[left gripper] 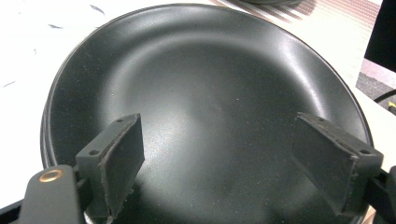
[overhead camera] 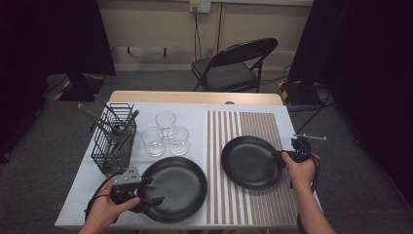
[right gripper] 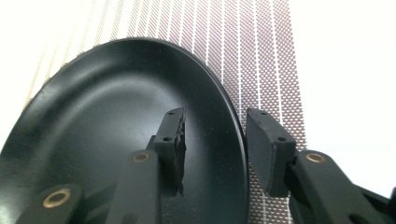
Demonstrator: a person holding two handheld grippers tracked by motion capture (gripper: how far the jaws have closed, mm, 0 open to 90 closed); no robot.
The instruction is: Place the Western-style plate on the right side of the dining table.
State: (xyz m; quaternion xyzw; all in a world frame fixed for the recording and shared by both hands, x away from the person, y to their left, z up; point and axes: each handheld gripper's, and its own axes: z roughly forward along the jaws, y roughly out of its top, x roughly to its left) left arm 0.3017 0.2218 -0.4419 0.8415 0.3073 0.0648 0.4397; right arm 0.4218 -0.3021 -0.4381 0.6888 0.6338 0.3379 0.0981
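Right gripper [right gripper: 212, 149] straddles the smaller plate [right gripper: 107, 135] rim, pads not pressing — seen up close; left gripper [left gripper: 219, 163], fingers spread, hovers over the larger plate [left gripper: 210, 84].

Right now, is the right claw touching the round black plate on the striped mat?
Apart. The right gripper view shows the right claw straddling the rim of the round black plate on the striped mat, with a gap visible between each pad and the rim.
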